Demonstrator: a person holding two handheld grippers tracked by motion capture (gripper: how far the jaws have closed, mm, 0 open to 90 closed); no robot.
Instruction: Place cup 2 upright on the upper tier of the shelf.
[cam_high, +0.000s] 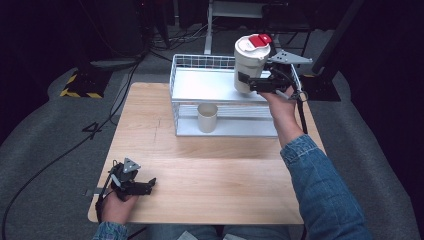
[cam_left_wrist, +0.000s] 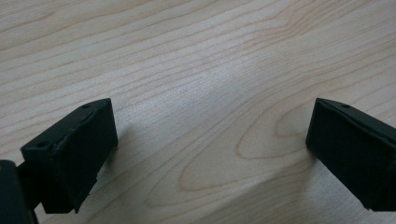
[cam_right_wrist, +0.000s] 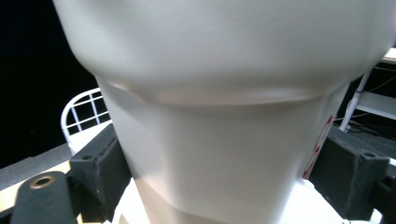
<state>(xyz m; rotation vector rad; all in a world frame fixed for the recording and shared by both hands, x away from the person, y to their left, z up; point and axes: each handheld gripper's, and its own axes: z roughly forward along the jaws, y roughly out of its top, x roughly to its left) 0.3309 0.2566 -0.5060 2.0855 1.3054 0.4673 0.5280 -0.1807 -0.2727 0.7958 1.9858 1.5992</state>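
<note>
No word, brand or number can be read anywhere. The one trace of print is a red mark on the side of the cream tumbler (cam_right_wrist: 233, 140), seen edge-on in the right gripper view beside a jaw; too little of it shows to tell a letter from a logo.

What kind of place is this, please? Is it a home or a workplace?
Probably a lab or studio set up for recording, not a home. A bare wooden table stands on grey carpet, with black surroundings, loose cables across the floor, and a yellow-black striped base behind it.
</note>
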